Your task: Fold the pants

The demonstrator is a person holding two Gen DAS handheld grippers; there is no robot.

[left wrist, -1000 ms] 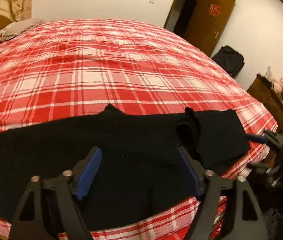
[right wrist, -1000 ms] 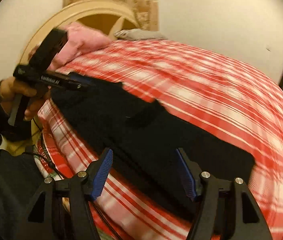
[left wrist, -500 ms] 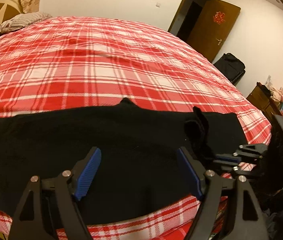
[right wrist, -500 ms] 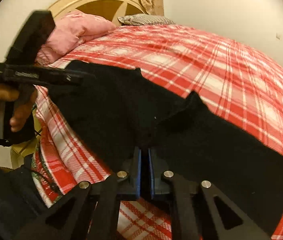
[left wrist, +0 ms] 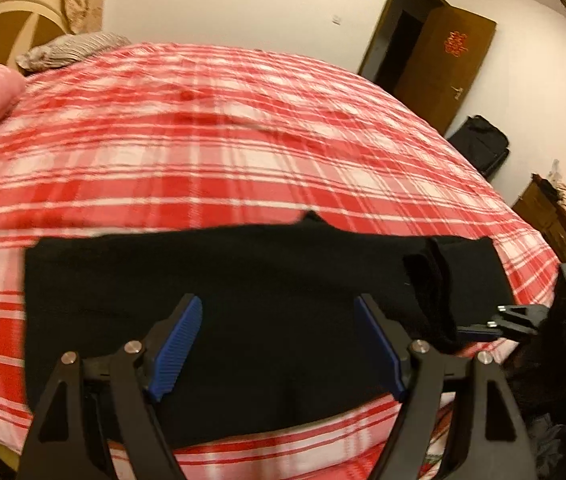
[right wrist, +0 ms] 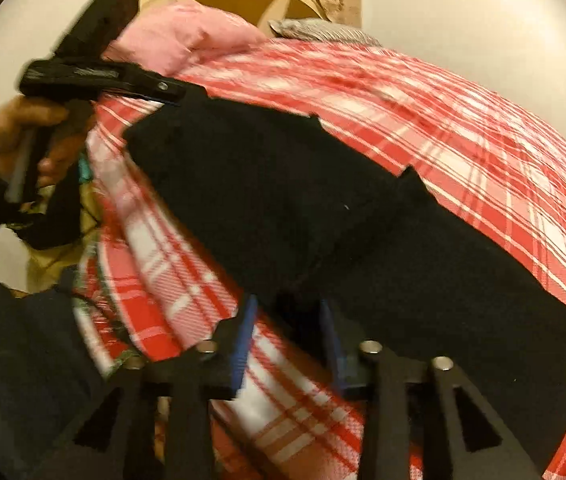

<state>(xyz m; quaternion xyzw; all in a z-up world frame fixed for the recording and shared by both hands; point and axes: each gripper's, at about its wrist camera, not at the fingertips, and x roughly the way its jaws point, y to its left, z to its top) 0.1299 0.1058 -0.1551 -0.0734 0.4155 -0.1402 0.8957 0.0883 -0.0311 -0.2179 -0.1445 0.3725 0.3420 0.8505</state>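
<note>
Black pants (left wrist: 267, 312) lie in a long strip across the lower half of the left wrist frame, on a red plaid bedspread (left wrist: 219, 152). A pink pillow (right wrist: 179, 36) sits at upper left of the right view, a dark suitcase (left wrist: 483, 144) at right. The left gripper (left wrist: 279, 340) hangs wide open above the cloth. The right gripper (right wrist: 287, 336), clamped half a second ago, has just been opening, pants edge between its jaws.

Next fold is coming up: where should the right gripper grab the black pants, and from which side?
Take the black pants at the near hem by the bed's edge, approaching low from the front. That edge lies flat and free just ahead of the right gripper, whose jaws have just been opening, with the hem between them but unpinched.
</note>
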